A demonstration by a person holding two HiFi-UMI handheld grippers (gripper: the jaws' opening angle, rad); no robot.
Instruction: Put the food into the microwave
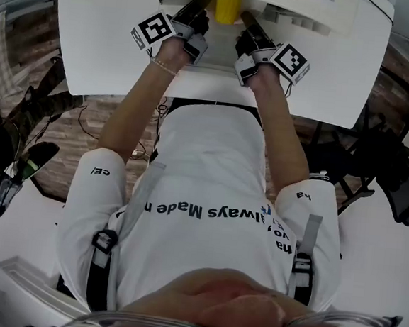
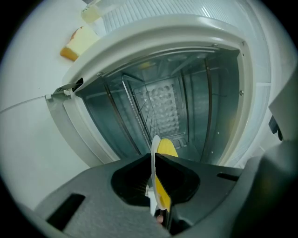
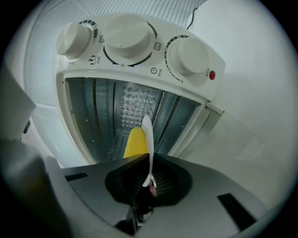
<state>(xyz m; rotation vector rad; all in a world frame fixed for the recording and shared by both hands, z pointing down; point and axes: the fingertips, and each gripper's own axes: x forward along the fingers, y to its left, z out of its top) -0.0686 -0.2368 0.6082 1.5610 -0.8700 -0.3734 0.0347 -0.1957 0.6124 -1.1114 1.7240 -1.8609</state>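
A white plate [image 2: 154, 145] carrying yellow food [image 2: 166, 149] is held edge-on between my two grippers. My left gripper [image 2: 153, 160] is shut on the plate's left rim. My right gripper [image 3: 148, 160] is shut on the opposite rim of the plate [image 3: 147, 132], with the yellow food [image 3: 136, 143] just left of it. The white microwave [image 3: 132, 69] stands open right ahead, and the plate sits at the mouth of its cavity [image 2: 163, 102]. In the head view the yellow food [image 1: 227, 7] shows between the left gripper [image 1: 202, 11] and the right gripper [image 1: 245, 19].
A wire rack [image 2: 139, 109] stands inside the cavity. Three knobs [image 3: 129, 37] and a red lamp [image 3: 212, 75] top the front. An orange-and-cream wedge [image 2: 77, 42] and a clear container [image 2: 93, 11] lie on the white table [image 1: 94, 43]. A black chair [image 1: 395, 176] stands at right.
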